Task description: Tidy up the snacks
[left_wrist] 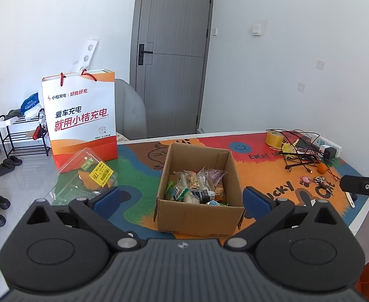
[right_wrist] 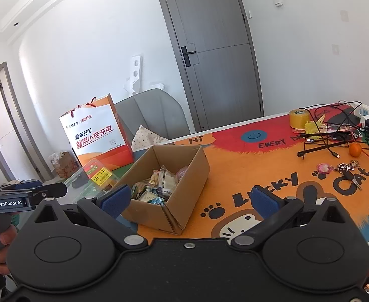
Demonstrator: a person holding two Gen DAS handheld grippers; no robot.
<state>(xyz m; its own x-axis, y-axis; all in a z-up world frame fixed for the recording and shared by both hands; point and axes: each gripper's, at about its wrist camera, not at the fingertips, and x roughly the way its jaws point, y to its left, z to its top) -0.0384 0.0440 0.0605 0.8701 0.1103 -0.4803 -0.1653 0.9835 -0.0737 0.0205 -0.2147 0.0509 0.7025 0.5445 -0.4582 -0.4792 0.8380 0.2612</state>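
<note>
A bright cartoon mat covers the tabletop point(left_wrist: 259, 166), and 1 cardboard box point(left_wrist: 199, 209) sits mid-mat, already holding a heap of wrapped snacks point(left_wrist: 197, 183). Left gripper point(left_wrist: 181, 201) and right gripper point(right_wrist: 189, 198) both hover with jaws wide, empty. 1 clear clamshell pack point(left_wrist: 93, 173) waits outside, beside 1 orange gift bag point(left_wrist: 80, 110) — probably what's left.

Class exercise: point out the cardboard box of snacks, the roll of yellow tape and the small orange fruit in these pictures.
cardboard box point(left_wrist: 197, 216): left wrist view, on its bare front wall.
roll of yellow tape point(right_wrist: 298, 119): right wrist view, on its outer side.
small orange fruit point(right_wrist: 355, 149): right wrist view, on the middle of its skin.
</note>
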